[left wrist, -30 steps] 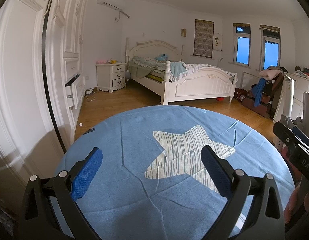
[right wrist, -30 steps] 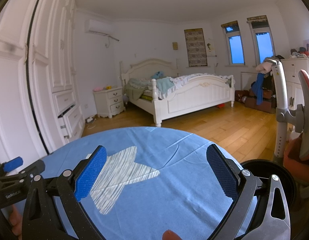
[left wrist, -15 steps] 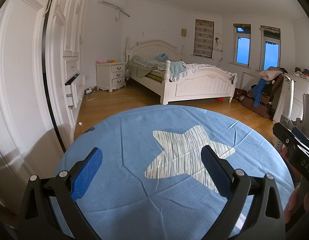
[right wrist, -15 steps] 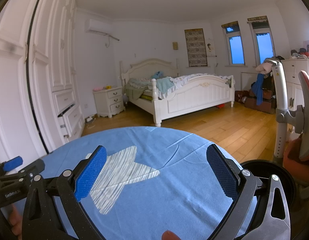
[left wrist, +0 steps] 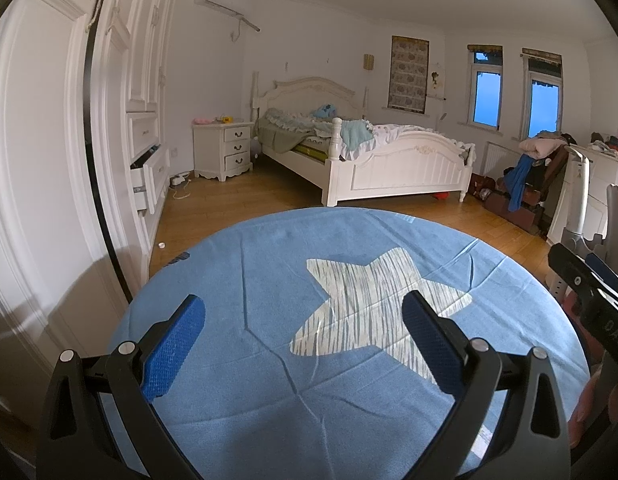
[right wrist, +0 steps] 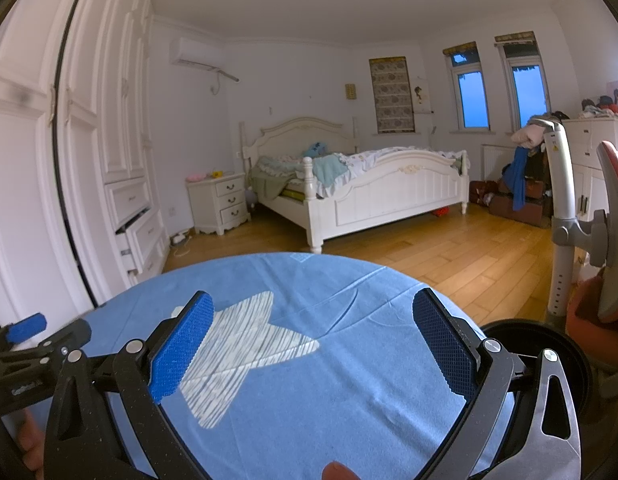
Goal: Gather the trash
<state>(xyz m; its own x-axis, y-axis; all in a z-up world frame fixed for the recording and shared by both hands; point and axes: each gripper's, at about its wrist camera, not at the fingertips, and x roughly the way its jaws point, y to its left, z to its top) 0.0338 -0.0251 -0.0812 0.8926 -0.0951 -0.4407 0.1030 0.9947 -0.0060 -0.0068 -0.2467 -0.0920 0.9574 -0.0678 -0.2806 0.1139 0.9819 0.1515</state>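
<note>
Both hand-held grippers, left [left wrist: 305, 340] and right [right wrist: 311, 340], hang wide apart and empty over our blue surface [left wrist: 349, 408]; we see no trash on it, so handling and grip remain unjudgeable.

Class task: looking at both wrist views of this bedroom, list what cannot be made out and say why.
- Bin contents: right view, gripper and frame edge hide them.
- White speck on the floor: left view, too small to identify.
- Open drawer contents: both views, seen side-on.
- Red item under the bed: too small.
</note>
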